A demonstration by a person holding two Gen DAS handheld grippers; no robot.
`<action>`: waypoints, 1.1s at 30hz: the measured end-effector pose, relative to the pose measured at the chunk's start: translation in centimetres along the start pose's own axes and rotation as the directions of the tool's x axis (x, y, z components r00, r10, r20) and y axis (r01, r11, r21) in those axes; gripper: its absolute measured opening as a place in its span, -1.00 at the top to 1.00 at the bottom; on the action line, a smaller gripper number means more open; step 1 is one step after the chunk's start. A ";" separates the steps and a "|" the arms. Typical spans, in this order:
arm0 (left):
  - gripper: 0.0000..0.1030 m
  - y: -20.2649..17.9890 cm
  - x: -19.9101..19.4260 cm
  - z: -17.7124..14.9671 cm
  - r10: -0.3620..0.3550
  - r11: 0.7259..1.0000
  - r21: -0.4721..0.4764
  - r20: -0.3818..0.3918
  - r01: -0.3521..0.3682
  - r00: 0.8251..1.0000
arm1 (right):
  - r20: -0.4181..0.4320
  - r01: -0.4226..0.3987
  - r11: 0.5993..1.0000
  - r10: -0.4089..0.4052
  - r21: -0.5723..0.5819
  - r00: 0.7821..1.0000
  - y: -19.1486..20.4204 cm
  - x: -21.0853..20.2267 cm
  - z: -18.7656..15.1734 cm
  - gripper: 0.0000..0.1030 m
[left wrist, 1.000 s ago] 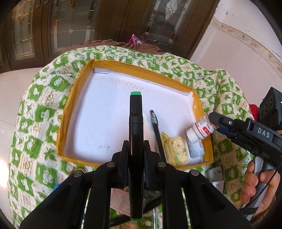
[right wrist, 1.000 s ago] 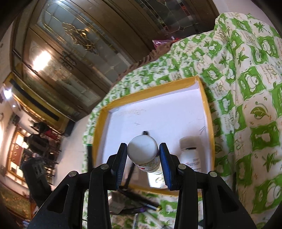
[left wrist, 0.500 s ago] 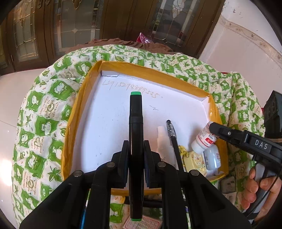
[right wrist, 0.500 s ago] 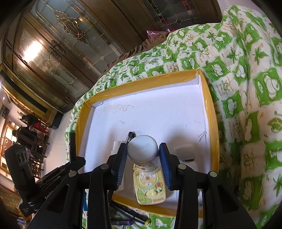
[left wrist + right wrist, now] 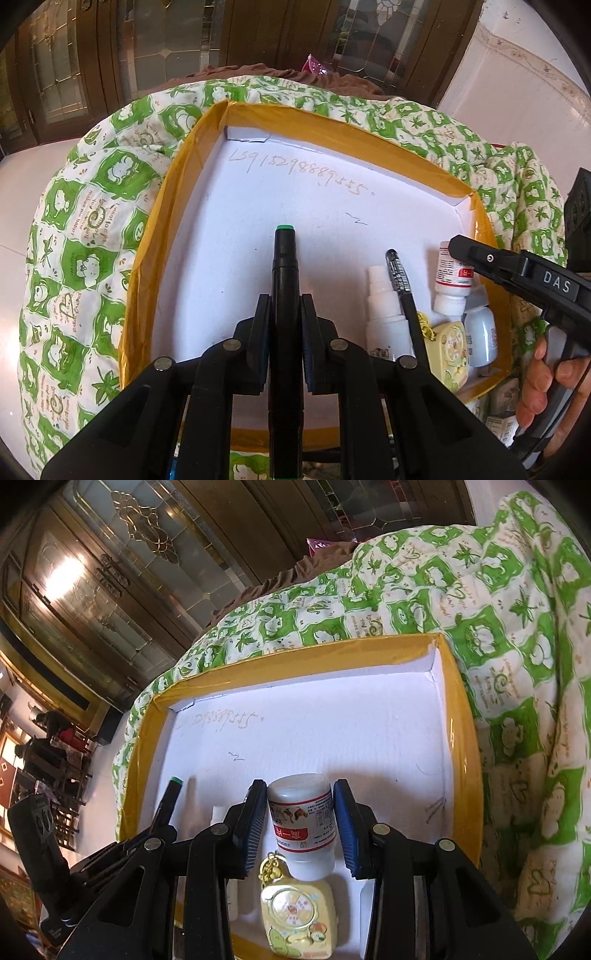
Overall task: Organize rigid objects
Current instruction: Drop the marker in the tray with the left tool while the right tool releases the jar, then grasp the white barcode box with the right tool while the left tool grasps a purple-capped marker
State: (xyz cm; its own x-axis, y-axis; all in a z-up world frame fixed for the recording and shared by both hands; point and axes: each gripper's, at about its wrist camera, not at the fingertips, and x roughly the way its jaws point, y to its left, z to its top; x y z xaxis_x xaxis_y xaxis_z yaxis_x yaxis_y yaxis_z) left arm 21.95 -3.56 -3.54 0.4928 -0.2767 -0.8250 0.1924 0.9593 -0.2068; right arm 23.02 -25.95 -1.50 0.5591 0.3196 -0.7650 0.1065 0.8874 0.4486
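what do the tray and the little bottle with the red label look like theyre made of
The tray looks like white cardboard: matte floor with pen writing on it, and a rim wrapped in glossy yellow tape that wrinkles and glints. The little bottle, lying between the right gripper's fingers, looks like opaque white plastic with a smooth, slightly shiny cap and a printed paper or film label.

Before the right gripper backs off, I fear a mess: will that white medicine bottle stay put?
The white medicine bottle lies on its side, round, so it may roll. The yellow charm at its cap might check it. It looks rigid.
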 end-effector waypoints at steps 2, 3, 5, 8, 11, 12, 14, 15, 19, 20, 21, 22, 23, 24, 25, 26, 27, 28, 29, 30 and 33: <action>0.76 0.1 0.0 -0.1 -0.001 1.000 -0.015 0.004 0.001 1.000 | 0.006 0.000 1.000 0.000 -0.004 1.000 0.0 0.1 -0.1 0.36; 0.69 0.2 -0.1 -0.1 0.005 1.000 -0.024 0.007 -0.005 1.000 | 0.011 -0.001 1.000 0.001 -0.003 1.000 0.0 0.0 -0.1 0.35; 0.34 0.3 -0.3 -0.4 0.004 0.999 -0.039 0.004 -0.004 1.000 | 0.031 -0.004 1.000 0.004 -0.005 1.000 -0.1 -0.5 -0.2 0.32; 0.06 0.5 -1.6 -1.0 -0.016 0.998 -0.067 0.027 0.018 0.999 | 0.048 0.004 1.000 -0.004 -0.016 0.999 0.2 -0.9 -0.3 0.16; 0.04 0.6 -2.9 -1.7 -0.035 0.996 -0.086 0.032 0.038 0.999 | 0.068 0.007 0.999 -0.004 -0.032 0.998 0.6 -2.2 -0.7 0.11; 0.00 0.7 -3.6 -2.3 -0.040 0.995 -0.090 0.037 0.044 0.998 | 0.072 0.015 0.999 -0.012 -0.041 0.997 0.8 -2.6 -1.0 0.09; -0.08 0.6 -4.7 -3.3 -0.045 0.995 -0.091 0.047 0.050 0.998 | 0.074 0.029 0.998 -0.025 -0.051 0.997 1.1 -3.4 -1.6 0.04; -0.09 0.6 -5.4 -4.0 -0.048 0.995 -0.087 0.056 0.053 0.997 | 0.073 0.032 0.998 -0.027 -0.056 0.997 1.2 -3.7 -1.9 0.01; -0.16 0.3 -7.8 -6.3 -0.019 0.998 -0.057 0.096 0.025 0.995 | 0.048 0.022 0.998 -0.020 -0.058 0.999 1.6 -5.0 -3.3 0.01; -0.16 0.2 -8.2 -6.8 -0.014 0.998 -0.054 0.102 0.020 0.995 | 0.043 0.013 0.999 -0.011 -0.052 0.999 1.6 -5.3 -3.7 0.01; -0.16 0.2 -8.7 -7.4 -0.005 0.999 -0.049 0.108 0.011 0.994 | 0.038 0.002 0.999 0.000 -0.046 0.999 1.6 -5.5 -4.0 0.01; -0.16 0.2 -9.1 -7.8 0.000 0.999 -0.048 0.111 0.006 0.994 | 0.034 -0.004 0.999 0.005 -0.044 0.999 1.7 -5.7 -4.3 0.01; -0.16 0.2 -9.5 -8.4 0.002 0.999 -0.047 0.112 0.004 0.994 | 0.030 -0.007 0.999 0.008 -0.043 1.000 1.8 -6.0 -4.6 0.01; -0.16 0.2 -9.7 -8.6 0.003 0.999 -0.046 0.111 0.002 0.994 | 0.029 -0.011 0.999 0.012 -0.045 1.000 1.9 -6.2 -4.9 0.01; -0.16 0.2 -10.0 -9.1 0.006 0.999 -0.045 0.111 -0.001 0.994 | 0.030 -0.015 0.999 0.017 -0.048 0.999 2.1 -6.5 -5.2 0.01; -0.16 0.2 -10.2 -9.4 0.009 0.999 -0.044 0.110 -0.004 0.994 | 0.031 -0.018 0.998 0.020 -0.052 0.999 2.3 -6.7 -5.5 0.01; -0.16 0.1 -10.5 -9.8 0.009 0.999 -0.044 0.109 -0.005 0.994 | 0.030 -0.020 0.998 0.021 -0.057 0.999 2.5 -7.0 -5.9 0.01; -0.16 0.1 -10.7 -10.0 0.008 0.999 -0.045 0.109 -0.003 0.994 | 0.029 -0.021 0.998 0.023 -0.060 0.999 2.7 -7.3 -6.1 0.01; -0.16 0.0 -10.9 -10.3 0.006 0.999 -0.046 0.109 -0.001 0.994 | 0.028 -0.025 0.998 0.026 -0.062 0.999 2.8 -7.4 -6.4 0.01; -0.16 -0.1 -11.0 -10.5 0.005 0.999 -0.046 0.111 0.000 0.994 | 0.026 -0.027 0.997 0.029 -0.066 0.999 3.0 -7.7 -6.8 0.01; -0.16 -0.3 -11.4 -11.1 0.002 0.999 -0.046 0.112 0.003 0.994 | 0.018 -0.023 0.997 0.024 -0.070 1.000 3.2 -8.1 -7.6 0.01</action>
State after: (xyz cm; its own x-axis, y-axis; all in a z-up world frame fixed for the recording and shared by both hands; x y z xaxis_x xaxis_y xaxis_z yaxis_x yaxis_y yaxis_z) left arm 6.85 -0.05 0.02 0.5852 -0.2792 -0.7613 0.1546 0.9601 -0.2332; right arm 12.56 -23.13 2.64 0.5759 0.3350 -0.7457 0.0361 0.9009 0.4325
